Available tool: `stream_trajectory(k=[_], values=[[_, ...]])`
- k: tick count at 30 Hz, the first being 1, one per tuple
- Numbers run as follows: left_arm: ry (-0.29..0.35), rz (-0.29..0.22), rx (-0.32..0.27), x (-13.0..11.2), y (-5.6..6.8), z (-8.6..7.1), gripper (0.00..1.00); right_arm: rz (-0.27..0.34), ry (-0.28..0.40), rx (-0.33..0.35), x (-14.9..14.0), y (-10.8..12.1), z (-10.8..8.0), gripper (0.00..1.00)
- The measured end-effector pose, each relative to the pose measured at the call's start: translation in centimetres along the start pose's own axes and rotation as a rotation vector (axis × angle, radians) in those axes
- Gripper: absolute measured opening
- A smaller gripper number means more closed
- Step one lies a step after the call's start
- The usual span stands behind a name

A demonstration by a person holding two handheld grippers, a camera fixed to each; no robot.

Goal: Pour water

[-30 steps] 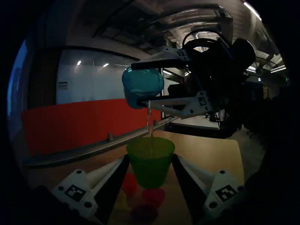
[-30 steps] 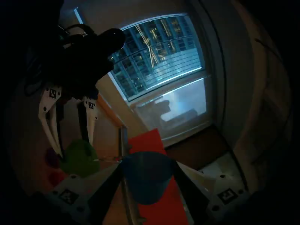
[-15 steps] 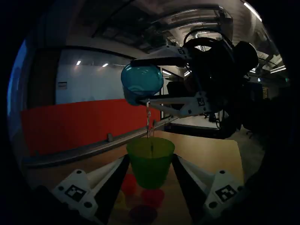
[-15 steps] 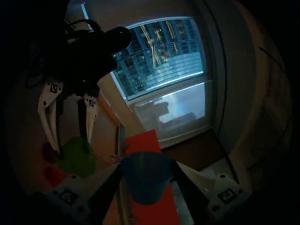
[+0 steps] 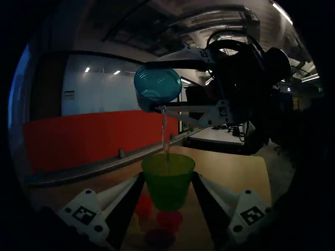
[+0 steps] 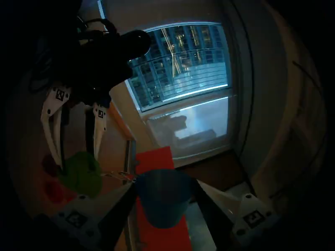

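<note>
The left tool point(image 5: 168, 175) has its two fingers closed partway, and they press on both sides of the green cup point(image 5: 168, 190). It holds the cup upright, mouth up, over the bench point(image 5: 234, 169), near the edge that runs along the red wall point(image 5: 83, 138). It is hard to tell if the cup stands on the bench or hangs just above it. A few small red things point(image 5: 169, 218) lie under it.

The right tool point(image 5: 151, 90) is higher up. Its fingers pinch the blue cup point(image 5: 159, 83), one from above and one from below. The blue cup is tipped far over, so its long side lies almost flat. Its low lip sits right above the green cup's mouth. A thin line of water point(image 5: 163, 134) falls from that lip into the green cup.

The next move turns on lip over mouth. If either cup slides sideways, water would likely land on the bench.
</note>
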State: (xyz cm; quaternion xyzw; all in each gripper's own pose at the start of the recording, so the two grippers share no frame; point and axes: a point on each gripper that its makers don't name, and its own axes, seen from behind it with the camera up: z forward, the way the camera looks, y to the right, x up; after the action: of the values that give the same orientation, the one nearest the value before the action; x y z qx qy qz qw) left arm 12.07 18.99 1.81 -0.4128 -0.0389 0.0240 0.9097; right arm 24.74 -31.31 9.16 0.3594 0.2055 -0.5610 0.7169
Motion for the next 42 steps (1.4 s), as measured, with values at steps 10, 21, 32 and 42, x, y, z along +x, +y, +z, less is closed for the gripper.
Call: stream_trajectory(k=[10, 21, 32, 42], values=[[0.002, -0.006, 0.0, -0.1, -0.1, 0.1, 0.82, -0.039, 0.003, -0.007, 0.3, 0.4, 0.1, 0.93], [0.005, -0.005, -0.002, 0.0, 0.0, 0.1, 0.81, -0.097, 0.001, -0.016, 0.6, 0.9, 0.3, 0.93], [0.006, -0.004, -0.001, 0.1, -0.1, 0.2, 0.81, -0.145, 0.0, -0.027, 0.8, 1.4, 0.5, 0.93], [0.009, -0.002, -0.001, 0.3, -0.2, 0.2, 0.81, -0.196, 0.001, -0.037, 1.3, 1.8, 0.5, 0.93]])
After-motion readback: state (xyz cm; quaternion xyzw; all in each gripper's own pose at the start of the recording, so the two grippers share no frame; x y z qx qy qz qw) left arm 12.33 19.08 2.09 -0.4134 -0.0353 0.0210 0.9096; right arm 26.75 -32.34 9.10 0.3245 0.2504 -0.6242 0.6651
